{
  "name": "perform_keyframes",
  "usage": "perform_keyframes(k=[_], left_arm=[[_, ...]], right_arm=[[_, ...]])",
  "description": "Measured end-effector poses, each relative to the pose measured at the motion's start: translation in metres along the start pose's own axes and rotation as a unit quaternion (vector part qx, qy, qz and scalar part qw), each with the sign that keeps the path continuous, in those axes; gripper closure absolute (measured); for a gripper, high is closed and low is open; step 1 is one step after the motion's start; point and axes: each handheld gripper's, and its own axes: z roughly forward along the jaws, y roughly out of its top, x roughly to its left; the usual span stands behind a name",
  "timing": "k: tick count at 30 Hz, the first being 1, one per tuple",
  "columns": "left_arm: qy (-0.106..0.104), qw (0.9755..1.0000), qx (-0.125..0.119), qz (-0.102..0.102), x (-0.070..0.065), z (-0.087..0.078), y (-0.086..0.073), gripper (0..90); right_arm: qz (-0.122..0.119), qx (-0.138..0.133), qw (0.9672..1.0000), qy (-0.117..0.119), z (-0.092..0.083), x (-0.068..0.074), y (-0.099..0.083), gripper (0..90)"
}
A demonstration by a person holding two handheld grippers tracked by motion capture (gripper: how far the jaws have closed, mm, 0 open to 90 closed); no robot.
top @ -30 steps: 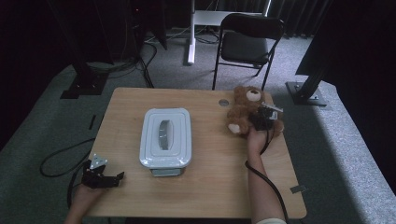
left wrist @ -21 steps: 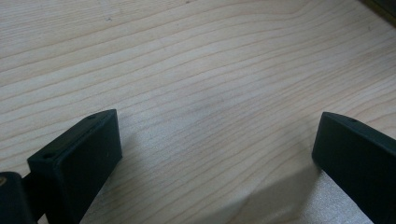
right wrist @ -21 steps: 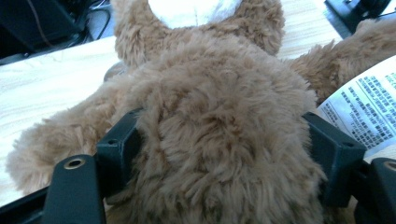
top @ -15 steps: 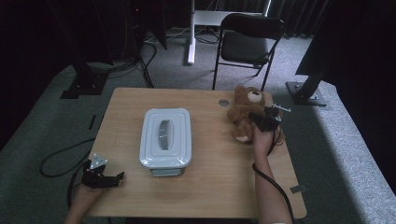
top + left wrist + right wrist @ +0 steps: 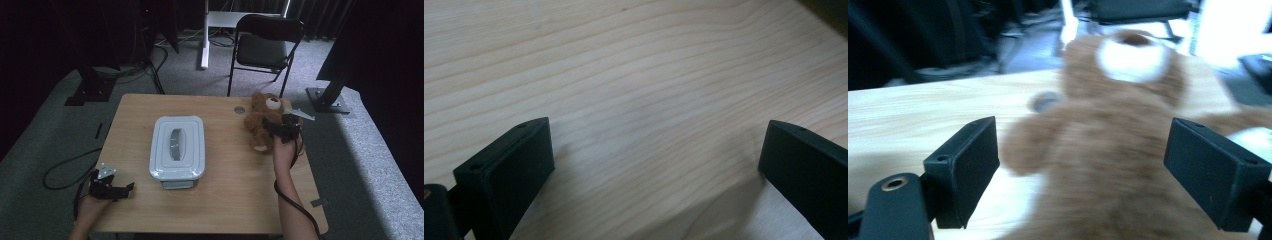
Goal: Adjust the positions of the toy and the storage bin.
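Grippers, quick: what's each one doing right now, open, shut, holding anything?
Left gripper: open, holding nothing, over bare table.
Right gripper: jaws have just been opening; open, the teddy bear between them but not gripped.

I see grey carpet floor (image 5: 50, 125), black folding chair (image 5: 265, 45) beyond wooden table (image 5: 225, 190), dark curtains (image 5: 45, 35), daylight patch at right.

Your high view is dim: dark surround, and the table (image 5: 225, 200) is the only evenly lit area. A pale band of light crosses the floor (image 5: 370, 150) at right. Your right gripper view is motion-blurred; the teddy bear (image 5: 1128, 150) is smeared and the upper right glares white. Your left gripper view is sharp, with soft shadows beside the 2 jaws.
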Motion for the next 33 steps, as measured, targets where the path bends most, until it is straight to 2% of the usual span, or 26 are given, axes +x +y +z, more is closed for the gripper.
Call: perform_keyframes(k=[4, 8, 11, 16, 19, 21, 24, 28, 32, 33], left_arm=[[-0.005, 0.9999, -0.004, 0.011, -0.005, 0.003, 0.011, 2.0], [-0.005, 0.9998, -0.012, 0.016, -0.009, 0.004, 0.023, 2.0], [-0.003, 0.9996, -0.018, 0.023, -0.012, 0.006, 0.031, 2.0], [0.000, 0.9994, -0.028, 0.022, -0.016, 0.011, 0.042, 2.0], [0.005, 0.9990, -0.033, 0.029, -0.021, 0.013, 0.048, 2.0], [0.000, 0.9988, -0.038, 0.033, -0.023, 0.014, 0.052, 2.0], [-0.001, 0.9982, -0.042, 0.044, -0.027, 0.017, 0.059, 2.0], [-0.012, 0.9979, -0.039, 0.049, -0.033, 0.024, 0.066, 1.9], [-0.033, 0.9970, -0.044, 0.054, -0.041, 0.030, 0.068, 1.9], [-0.033, 0.9971, -0.042, 0.054, -0.043, 0.031, 0.069, 2.0]], right_arm=[[-0.022, -0.007, 0.9989, 0.042, -0.005, 0.025, 0.001, 13.6], [-0.044, -0.006, 0.9966, 0.069, -0.003, 0.048, -0.005, 13.6], [-0.071, 0.012, 0.9930, 0.094, 0.005, 0.065, -0.012, 13.6], [-0.091, 0.028, 0.9882, 0.120, 0.017, 0.088, -0.030, 13.7], [-0.097, 0.047, 0.9856, 0.130, 0.026, 0.100, -0.043, 13.7], [-0.100, 0.058, 0.9829, 0.143, 0.034, 0.105, -0.052, 13.7], [-0.114, 0.076, 0.9800, 0.144, 0.044, 0.112, -0.064, 13.7], [-0.117, 0.100, 0.9762, 0.152, 0.054, 0.116, -0.076, 13.8], [-0.110, 0.105, 0.9743, 0.166, 0.059, 0.115, -0.086, 14.1], [-0.110, 0.107, 0.9739, 0.167, 0.060, 0.115, -0.087, 14.1]])
